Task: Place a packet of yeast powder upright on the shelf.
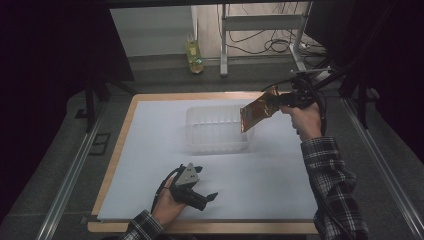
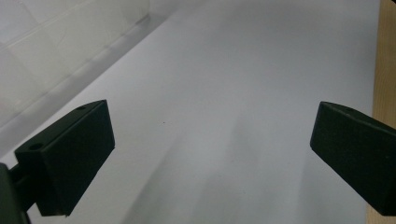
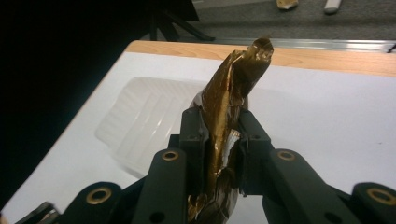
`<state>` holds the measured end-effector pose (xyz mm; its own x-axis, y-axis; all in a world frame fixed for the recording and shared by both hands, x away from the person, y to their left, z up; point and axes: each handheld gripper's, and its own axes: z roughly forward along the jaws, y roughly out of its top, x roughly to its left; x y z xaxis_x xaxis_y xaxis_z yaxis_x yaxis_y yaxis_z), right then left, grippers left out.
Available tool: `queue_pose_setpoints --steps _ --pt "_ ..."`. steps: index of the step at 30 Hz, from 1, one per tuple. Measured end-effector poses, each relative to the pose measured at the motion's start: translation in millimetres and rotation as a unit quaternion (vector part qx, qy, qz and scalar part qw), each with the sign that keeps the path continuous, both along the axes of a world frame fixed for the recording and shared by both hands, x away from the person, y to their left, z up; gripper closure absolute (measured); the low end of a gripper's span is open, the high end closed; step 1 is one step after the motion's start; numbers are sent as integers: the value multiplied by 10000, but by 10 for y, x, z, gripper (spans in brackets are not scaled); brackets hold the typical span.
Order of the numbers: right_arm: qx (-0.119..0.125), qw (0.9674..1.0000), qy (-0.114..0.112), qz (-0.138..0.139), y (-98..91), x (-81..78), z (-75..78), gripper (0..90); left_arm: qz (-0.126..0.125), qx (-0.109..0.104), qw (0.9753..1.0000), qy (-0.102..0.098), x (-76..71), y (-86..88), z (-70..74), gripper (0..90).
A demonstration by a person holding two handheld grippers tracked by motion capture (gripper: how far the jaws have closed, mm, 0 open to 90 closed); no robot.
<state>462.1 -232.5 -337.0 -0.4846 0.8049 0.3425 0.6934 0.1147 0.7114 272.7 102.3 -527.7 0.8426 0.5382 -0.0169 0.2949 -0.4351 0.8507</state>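
Two claws are in use, and the work appears roughly half done: the pick-up is complete, while the placing is judged outstanding. Starting at the seven o'clock part of the high view, the left claw rests on the white sheet covering the bench, its jaws spread wide with nothing between them; the left gripper view confirms the gap, with bare sheet beneath and the tub's wall at about ten o'clock. At the centre stands a clear plastic tub, upright and apparently empty, though its translucent walls make the floor hard to read. At about two o'clock from the tub, the right claw is clenched on a gold foil packet, held in the air over the tub's right rim and not touching it. Seen in the right gripper view, the packet is pinched edge-on between the jaws: shiny brownish-gold, creased and crumpled, thin and flat, with a pale strip near the grip. What remains, by this inspection, is to lower it into the tub and release.
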Motion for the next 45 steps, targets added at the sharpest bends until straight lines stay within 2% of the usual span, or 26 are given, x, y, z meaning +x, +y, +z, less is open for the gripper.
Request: queue_pose_setpoints --steps 7,12,19,34,40,45 --pt "-265 9996 74 -82 113 128 -79 755 -40 20 10000 -5 0 -10 -5 0" --pt "-331 9993 163 -61 198 199 -161 755 -22 6 10000 11 2 -7 -6 0" --pt "-269 9994 225 -42 261 278 -241 754 -51 2 10000 35 7 -15 -12 0" --pt "-121 9992 377 -56 434 427 -521 745 -101 22 9999 90 14 -24 -26 0" --pt "-3 9992 396 -87 487 471 -632 740 -105 21 9999 102 12 -21 -30 0" --pt "-53 9994 322 -139 484 480 -696 740 -71 -19 9999 101 13 -11 -25 0"
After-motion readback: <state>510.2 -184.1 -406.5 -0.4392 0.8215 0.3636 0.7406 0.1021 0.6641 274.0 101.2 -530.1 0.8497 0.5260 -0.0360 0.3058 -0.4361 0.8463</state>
